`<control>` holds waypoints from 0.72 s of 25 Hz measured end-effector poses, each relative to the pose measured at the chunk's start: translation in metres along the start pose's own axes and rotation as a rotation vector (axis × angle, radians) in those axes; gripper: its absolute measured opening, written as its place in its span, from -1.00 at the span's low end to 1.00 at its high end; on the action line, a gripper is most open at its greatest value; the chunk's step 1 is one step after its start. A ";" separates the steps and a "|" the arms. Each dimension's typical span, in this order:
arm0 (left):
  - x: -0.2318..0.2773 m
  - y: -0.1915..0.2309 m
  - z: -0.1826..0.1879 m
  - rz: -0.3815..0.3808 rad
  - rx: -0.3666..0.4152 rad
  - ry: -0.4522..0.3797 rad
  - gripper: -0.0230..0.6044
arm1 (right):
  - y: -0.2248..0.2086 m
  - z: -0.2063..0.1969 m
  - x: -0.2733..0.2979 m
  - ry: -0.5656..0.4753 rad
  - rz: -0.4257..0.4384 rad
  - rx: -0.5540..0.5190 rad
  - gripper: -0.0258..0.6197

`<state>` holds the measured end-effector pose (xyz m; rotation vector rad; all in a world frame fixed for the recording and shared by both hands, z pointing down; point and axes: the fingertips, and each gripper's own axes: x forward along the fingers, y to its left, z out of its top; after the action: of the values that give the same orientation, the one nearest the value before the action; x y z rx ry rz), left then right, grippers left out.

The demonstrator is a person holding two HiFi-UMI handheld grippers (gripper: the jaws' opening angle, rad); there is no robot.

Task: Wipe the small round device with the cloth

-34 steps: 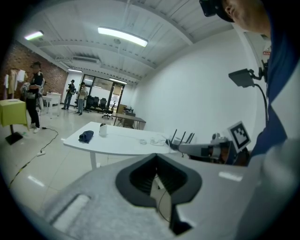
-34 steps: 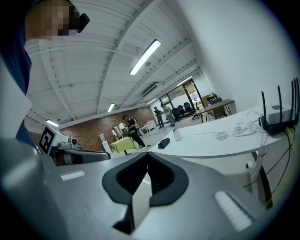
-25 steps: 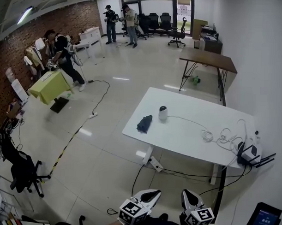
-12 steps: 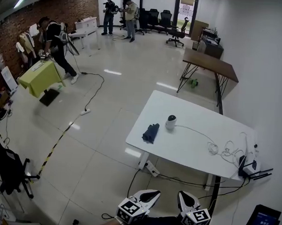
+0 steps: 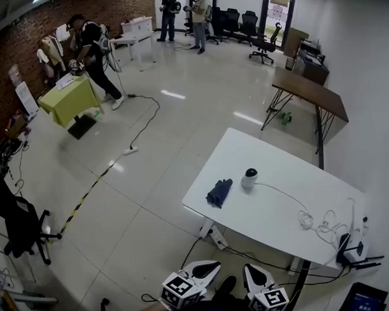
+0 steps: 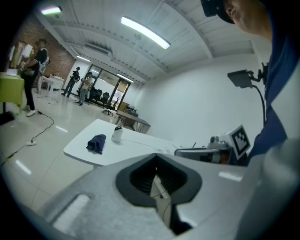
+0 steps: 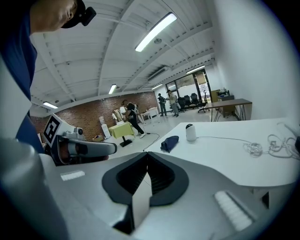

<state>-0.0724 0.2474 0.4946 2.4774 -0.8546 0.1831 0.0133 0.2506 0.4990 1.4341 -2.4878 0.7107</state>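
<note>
White plastic jaws were pressed together on nothing at both tools: the left gripper (image 6: 157,180) and the right gripper (image 7: 143,183) were held side by side at the bottom of the head view, each carrying its marker cube (image 5: 179,291) and pointing toward a white table (image 5: 275,215) that stood well apart from them across the glossy floor. On that table a crumpled dark blue cloth (image 5: 219,192) lay close to the near left edge, and the small round device (image 5: 249,178), white with a dark top, stood upright just beside it, with a narrow gap between the two. A thin white cable (image 5: 282,193) ran from the device across the tabletop to a loose tangle of cables (image 5: 316,223) near the far right end. Below the table's near edge a white power strip (image 5: 212,234) lay on the floor. Beyond the table stood a brown desk (image 5: 311,89) against the white wall. Across the room, a person (image 5: 90,46) leaned over a yellow-green covered table (image 5: 69,99) before a brick wall (image 5: 33,25), and two more people (image 5: 183,10) stood at the far end near a row of black office chairs (image 5: 240,22). Black-and-yellow tape (image 5: 84,199) crossed the floor at left.
</note>
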 end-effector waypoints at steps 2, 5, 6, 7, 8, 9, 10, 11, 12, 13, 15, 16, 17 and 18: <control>0.012 0.000 0.009 0.030 0.009 -0.010 -0.92 | -0.014 0.013 0.006 -0.018 0.027 0.002 -0.89; 0.038 -0.005 0.023 0.067 0.031 -0.027 -0.92 | -0.037 0.038 0.010 -0.049 0.062 0.005 -0.88; 0.047 -0.007 0.027 0.079 0.036 -0.031 -0.92 | -0.048 0.042 0.009 -0.052 0.066 0.005 -0.88; 0.056 -0.009 0.030 0.090 0.043 -0.034 -0.92 | -0.058 0.046 0.008 -0.056 0.066 0.012 -0.89; 0.064 -0.011 0.033 0.101 0.052 -0.038 -0.92 | -0.066 0.051 0.007 -0.061 0.065 0.021 -0.89; 0.071 -0.014 0.036 0.113 0.065 -0.042 -0.92 | -0.075 0.056 0.005 -0.067 0.062 0.026 -0.88; 0.076 -0.016 0.040 0.125 0.078 -0.047 -0.92 | -0.084 0.060 0.004 -0.075 0.059 0.028 -0.89; 0.081 -0.017 0.043 0.134 0.088 -0.051 -0.92 | -0.092 0.063 0.004 -0.084 0.059 0.030 -0.89; 0.086 -0.018 0.046 0.142 0.092 -0.051 -0.92 | -0.099 0.065 0.005 -0.090 0.063 0.031 -0.89; 0.090 -0.018 0.046 0.147 0.089 -0.046 -0.92 | -0.105 0.065 0.006 -0.089 0.066 0.034 -0.89; 0.095 -0.017 0.044 0.153 0.072 -0.022 -0.92 | -0.115 0.061 0.007 -0.079 0.065 0.058 -0.89; 0.097 -0.016 0.044 0.156 0.063 -0.010 -0.92 | -0.120 0.058 0.008 -0.075 0.063 0.070 -0.89; 0.098 -0.015 0.045 0.157 0.058 -0.003 -0.92 | -0.124 0.055 0.009 -0.074 0.060 0.077 -0.89; 0.100 -0.014 0.048 0.156 0.056 0.000 -0.92 | -0.127 0.055 0.010 -0.074 0.056 0.080 -0.89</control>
<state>0.0137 0.1786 0.4758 2.4621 -1.0567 0.2647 0.1208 0.1625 0.4945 1.4482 -2.5925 0.7907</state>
